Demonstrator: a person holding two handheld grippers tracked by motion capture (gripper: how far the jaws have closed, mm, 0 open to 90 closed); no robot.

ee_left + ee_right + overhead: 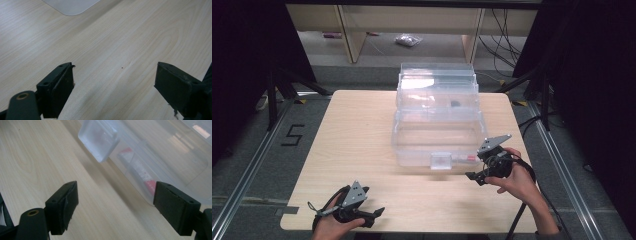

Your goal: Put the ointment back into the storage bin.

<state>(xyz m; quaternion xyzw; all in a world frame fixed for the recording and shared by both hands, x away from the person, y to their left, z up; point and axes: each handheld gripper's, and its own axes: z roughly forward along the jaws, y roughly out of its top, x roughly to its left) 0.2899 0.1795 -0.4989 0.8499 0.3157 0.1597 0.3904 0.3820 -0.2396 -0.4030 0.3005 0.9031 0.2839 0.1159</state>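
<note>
A clear box [437, 120] stands at the middle of the table [357, 145], toward its far edge, its latch [441, 161] on the near wall. The right gripper [475, 176] sits just beside the box's near right corner, jaws apart and empty. The left gripper [374, 212] rests low over the table's near left edge, well apart from the box, jaws apart and empty.

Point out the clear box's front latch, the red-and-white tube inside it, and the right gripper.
Front latch [98, 141]: right gripper view, on its clear flap.
Red-and-white tube [141, 173]: right gripper view, mid-body, seen through the clear box wall.
Right gripper [473, 176]: high view, between its jaws.
</note>
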